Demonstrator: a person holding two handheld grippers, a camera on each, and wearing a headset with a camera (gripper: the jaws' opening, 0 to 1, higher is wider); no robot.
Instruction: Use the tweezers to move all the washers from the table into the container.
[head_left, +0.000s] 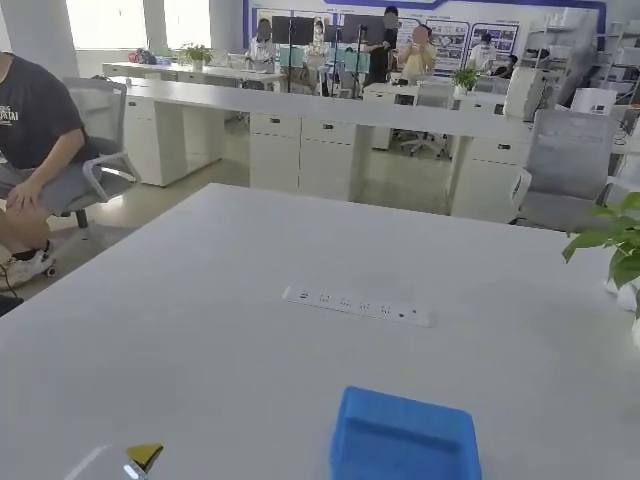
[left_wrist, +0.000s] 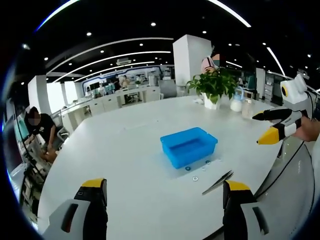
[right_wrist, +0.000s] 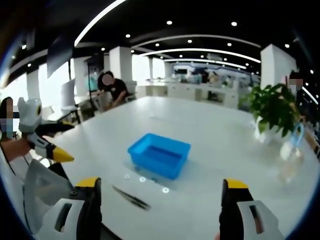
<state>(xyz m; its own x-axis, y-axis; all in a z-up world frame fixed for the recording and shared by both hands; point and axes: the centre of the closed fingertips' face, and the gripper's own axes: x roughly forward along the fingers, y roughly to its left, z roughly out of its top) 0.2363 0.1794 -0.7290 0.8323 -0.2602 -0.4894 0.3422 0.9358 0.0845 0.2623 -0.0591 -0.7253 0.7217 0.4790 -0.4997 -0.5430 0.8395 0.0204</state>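
Observation:
A blue container (head_left: 405, 437) sits on the white table (head_left: 200, 330) near its front edge. In the left gripper view the container (left_wrist: 189, 145) lies ahead, with several small washers (left_wrist: 196, 177) on the table just in front of it and the tweezers (left_wrist: 217, 182) lying flat beside them. My left gripper (left_wrist: 165, 205) is open and holds nothing. The right gripper (left_wrist: 257, 130) hovers open at the right. In the right gripper view, my right gripper (right_wrist: 160, 200) is open above the tweezers (right_wrist: 131, 197), washers (right_wrist: 142, 179) and container (right_wrist: 160, 154). The left gripper (right_wrist: 71, 144) hangs open at left.
A white power strip (head_left: 358, 306) lies mid-table beyond the container. A potted plant (left_wrist: 214, 85) and bottles (left_wrist: 236, 103) stand at the far right end. A person (head_left: 30, 150) sits on a chair off the table's left. A gripper's yellow tip (head_left: 143, 457) shows bottom left.

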